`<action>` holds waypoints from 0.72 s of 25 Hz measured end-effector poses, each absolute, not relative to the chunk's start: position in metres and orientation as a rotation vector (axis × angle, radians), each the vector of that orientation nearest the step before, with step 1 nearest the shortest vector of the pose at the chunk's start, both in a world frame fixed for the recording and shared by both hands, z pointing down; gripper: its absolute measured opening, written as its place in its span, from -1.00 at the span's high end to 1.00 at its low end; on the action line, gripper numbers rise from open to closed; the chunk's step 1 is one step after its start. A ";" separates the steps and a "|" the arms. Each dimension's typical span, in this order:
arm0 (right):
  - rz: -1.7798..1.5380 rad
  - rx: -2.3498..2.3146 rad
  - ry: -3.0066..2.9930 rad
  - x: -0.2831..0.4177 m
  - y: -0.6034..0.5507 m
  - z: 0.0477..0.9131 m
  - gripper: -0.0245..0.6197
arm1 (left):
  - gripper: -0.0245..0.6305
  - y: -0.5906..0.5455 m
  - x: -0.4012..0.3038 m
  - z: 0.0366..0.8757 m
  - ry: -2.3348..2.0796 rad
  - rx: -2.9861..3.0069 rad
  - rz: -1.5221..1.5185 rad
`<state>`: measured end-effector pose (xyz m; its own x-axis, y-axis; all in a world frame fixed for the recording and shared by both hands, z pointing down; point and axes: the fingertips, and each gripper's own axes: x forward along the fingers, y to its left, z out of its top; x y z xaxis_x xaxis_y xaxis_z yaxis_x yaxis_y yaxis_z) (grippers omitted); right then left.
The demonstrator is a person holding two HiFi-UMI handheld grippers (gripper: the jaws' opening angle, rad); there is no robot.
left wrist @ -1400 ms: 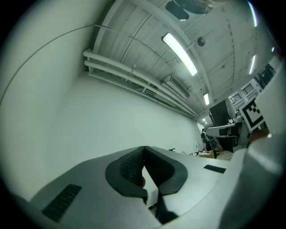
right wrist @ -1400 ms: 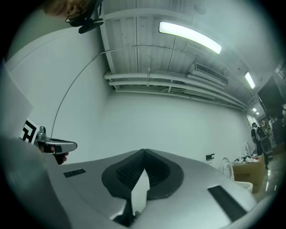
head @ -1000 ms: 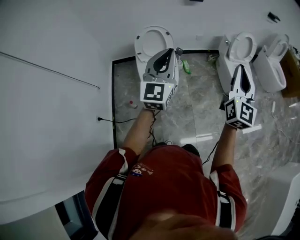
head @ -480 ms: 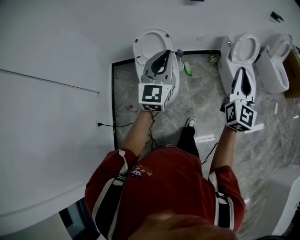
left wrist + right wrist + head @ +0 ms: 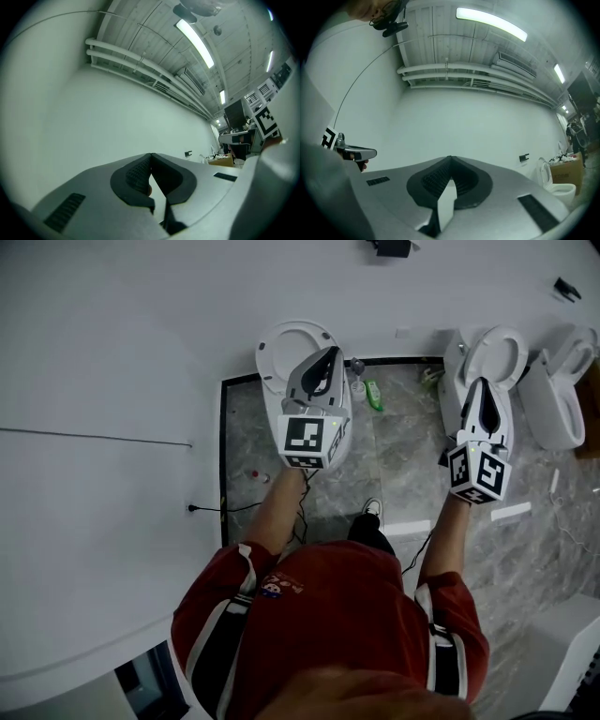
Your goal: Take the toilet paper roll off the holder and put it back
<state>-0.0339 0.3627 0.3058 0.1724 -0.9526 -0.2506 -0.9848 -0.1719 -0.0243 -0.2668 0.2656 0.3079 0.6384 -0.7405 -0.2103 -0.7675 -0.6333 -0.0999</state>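
left gripper [image 5: 332, 352]: fingers [image 5: 136, 174] closed tip to tip, nothing between them, over a white toilet [image 5: 289, 337] | right gripper [image 5: 481, 383]: fingers [image 5: 435, 178] closed, empty, over a second toilet [image 5: 503, 341] | both aimed at the white wall [image 5: 112, 343] | toilet paper roll: cannot be made out in any view

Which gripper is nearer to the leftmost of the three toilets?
Left. The left gripper hangs over that toilet in the head view; the right gripper is away to its right, over the middle toilet.
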 end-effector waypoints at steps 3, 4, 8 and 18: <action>0.238 -2.259 1.902 0.000 0.329 0.305 0.90 | 0.87 0.234 -0.234 0.306 1.261 -2.675 0.212; 0.228 -2.260 1.903 0.011 0.318 0.305 0.90 | 0.87 0.223 -0.223 0.305 1.268 -2.674 0.211; 0.204 -2.248 1.919 0.057 0.278 0.309 0.90 | 0.87 0.184 -0.182 0.303 1.300 -2.662 0.214; 0.145 -2.188 1.947 0.138 0.199 0.319 0.90 | 0.87 0.109 -0.106 0.309 1.365 -2.641 0.194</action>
